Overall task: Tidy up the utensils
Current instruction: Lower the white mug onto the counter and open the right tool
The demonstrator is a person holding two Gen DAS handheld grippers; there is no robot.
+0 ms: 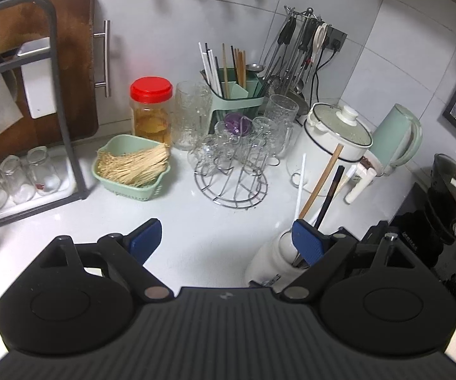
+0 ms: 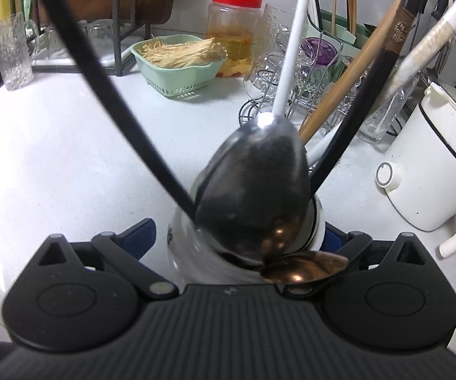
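A white utensil jar [image 1: 270, 264] stands on the counter at my lower right in the left wrist view, with wooden, black and white handles [image 1: 321, 179] sticking out. My left gripper [image 1: 224, 237] is open and empty, its right finger just in front of the jar. In the right wrist view the jar [image 2: 196, 253] sits between the wide-open fingers of my right gripper [image 2: 237, 240]; contact cannot be seen. A steel spoon bowl [image 2: 256, 190] and a copper spoon [image 2: 303, 269] rise from it. A green utensil caddy [image 1: 237, 90] with chopsticks stands at the back.
A wire rack of glass mugs [image 1: 237, 155], a green basket of sticks [image 1: 133, 167], a red-lidded jar [image 1: 150, 107], a white electric pot [image 1: 335, 136], a green kettle [image 1: 395, 139], hanging ladles [image 1: 294, 50] and a dish rack with glasses [image 1: 22, 177] ring the white counter [image 1: 196, 228].
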